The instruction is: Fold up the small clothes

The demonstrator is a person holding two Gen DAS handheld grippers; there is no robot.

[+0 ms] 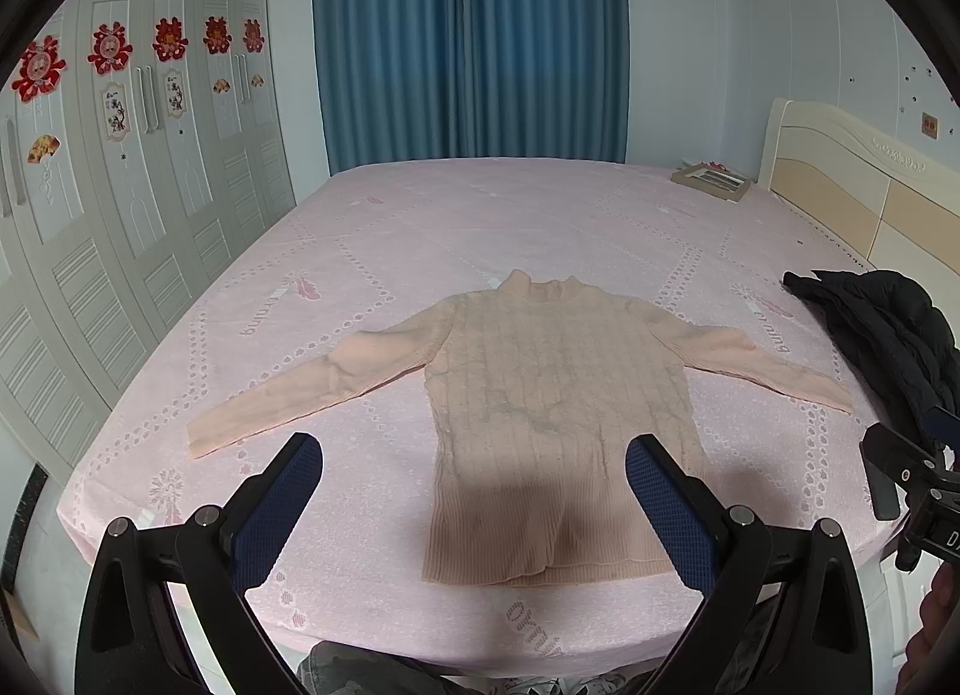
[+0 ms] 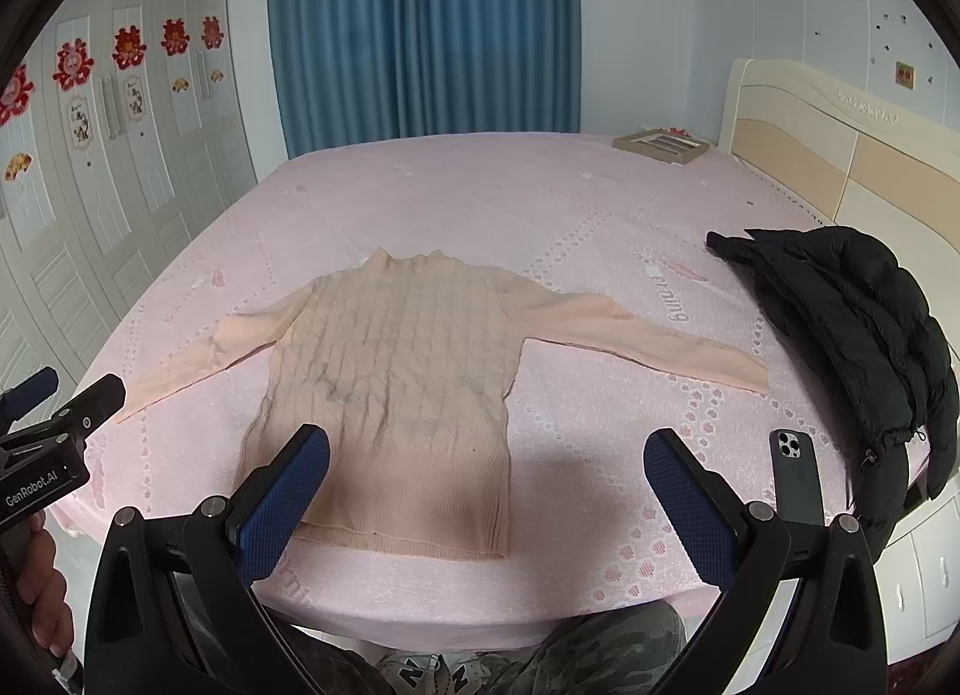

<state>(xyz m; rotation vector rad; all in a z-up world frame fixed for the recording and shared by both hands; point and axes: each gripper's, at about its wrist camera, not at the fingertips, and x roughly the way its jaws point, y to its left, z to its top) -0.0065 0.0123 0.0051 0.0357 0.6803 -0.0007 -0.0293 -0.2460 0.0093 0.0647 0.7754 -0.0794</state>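
Note:
A small peach knit sweater [image 1: 552, 395] [image 2: 396, 371] lies flat on the pink bed, collar away from me, both sleeves spread outward, hem near the front edge. My left gripper [image 1: 474, 455] hovers open above the hem, nothing between its blue pads. Over the sweater's lower right side, my right gripper [image 2: 486, 449] is also open and holds nothing. The right gripper's body [image 1: 918, 485] shows at the right edge of the left wrist view, and the left gripper's body [image 2: 54, 431] at the left edge of the right wrist view.
A black puffer jacket [image 2: 852, 335] lies on the bed's right side, a phone [image 2: 795, 473] beside it near the front edge. A flat box [image 2: 660, 146] rests by the headboard [image 2: 840, 155]. White wardrobes [image 1: 120, 227] line the left wall. Blue curtains [image 1: 468, 35] hang behind.

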